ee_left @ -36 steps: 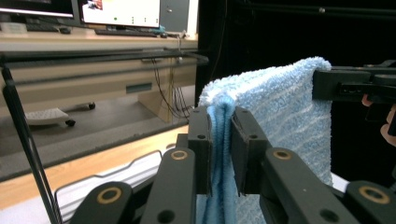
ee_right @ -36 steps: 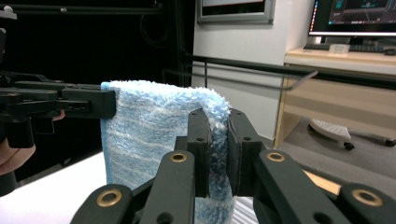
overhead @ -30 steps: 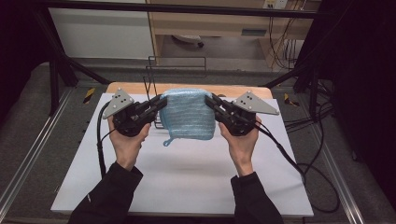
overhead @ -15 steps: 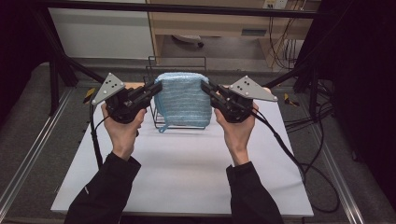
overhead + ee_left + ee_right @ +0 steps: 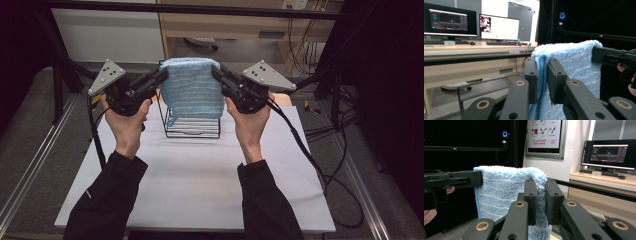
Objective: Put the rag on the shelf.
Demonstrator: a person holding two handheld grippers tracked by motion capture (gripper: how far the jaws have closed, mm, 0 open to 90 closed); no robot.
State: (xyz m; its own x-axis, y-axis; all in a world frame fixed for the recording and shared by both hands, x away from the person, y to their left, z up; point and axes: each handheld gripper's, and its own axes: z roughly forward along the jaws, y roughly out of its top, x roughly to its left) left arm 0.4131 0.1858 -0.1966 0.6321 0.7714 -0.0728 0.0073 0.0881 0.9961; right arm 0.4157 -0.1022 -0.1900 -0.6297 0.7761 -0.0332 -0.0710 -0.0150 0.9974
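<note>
Two claws pinching blue towel (image 5: 192, 87), above wire rack (image 5: 192, 131)

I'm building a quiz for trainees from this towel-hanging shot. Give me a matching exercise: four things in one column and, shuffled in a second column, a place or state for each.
Things:
1. blue towel
2. wire rack
3. left tool
4. right tool

Places or states:
A. stands on the white table, under the towel
B. clamps the towel's top corner at the high view's right
C. hangs stretched between both tools
D. clamps the towel's top corner at the high view's left

Pairs: 1-C, 2-A, 3-D, 4-B
</note>
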